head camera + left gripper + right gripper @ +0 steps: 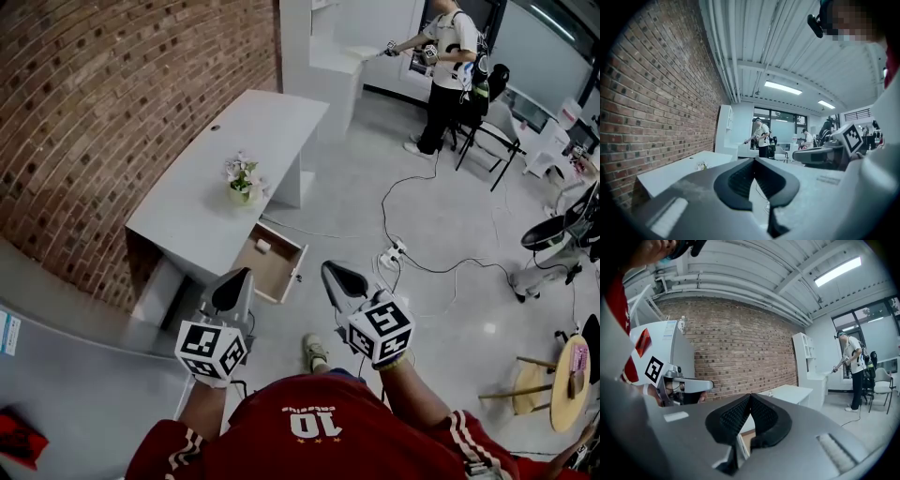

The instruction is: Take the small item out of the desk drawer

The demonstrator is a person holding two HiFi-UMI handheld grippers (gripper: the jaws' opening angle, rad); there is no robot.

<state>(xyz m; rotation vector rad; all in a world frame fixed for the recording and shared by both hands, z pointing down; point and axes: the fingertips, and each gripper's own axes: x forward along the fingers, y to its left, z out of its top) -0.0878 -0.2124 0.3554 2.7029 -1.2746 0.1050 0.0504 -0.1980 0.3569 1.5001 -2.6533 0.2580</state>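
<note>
You stand well back from the white desk (225, 159), which runs along the brick wall (112, 112) from the upper middle of the head view down to the centre. Its drawer (274, 270) is already pulled out just below the centre of the frame, so the opening step looks done and only the pick remains.

The small item (263, 246), a pale little block, lies inside the drawer near its upper edge, uncovered and apart from the drawer walls. You should be able to reach it from above without moving anything else.

Your left gripper (242, 277) sits at lower centre-left and your right gripper (330, 270) at lower centre-right. Both are held up in front of your chest, well apart from the drawer. Each gripper's own view shows its pads pressed together with nothing between them: the left gripper (754, 161) looks along the desk toward the far room, and the right gripper (750, 397) faces the brick wall. This reads as a carrying posture, not a grasp.

The flower pot (243, 183) stands on the desktop just above the drawer, so come in low and from the open side. One pair of jaws will need to part before you descend.
</note>
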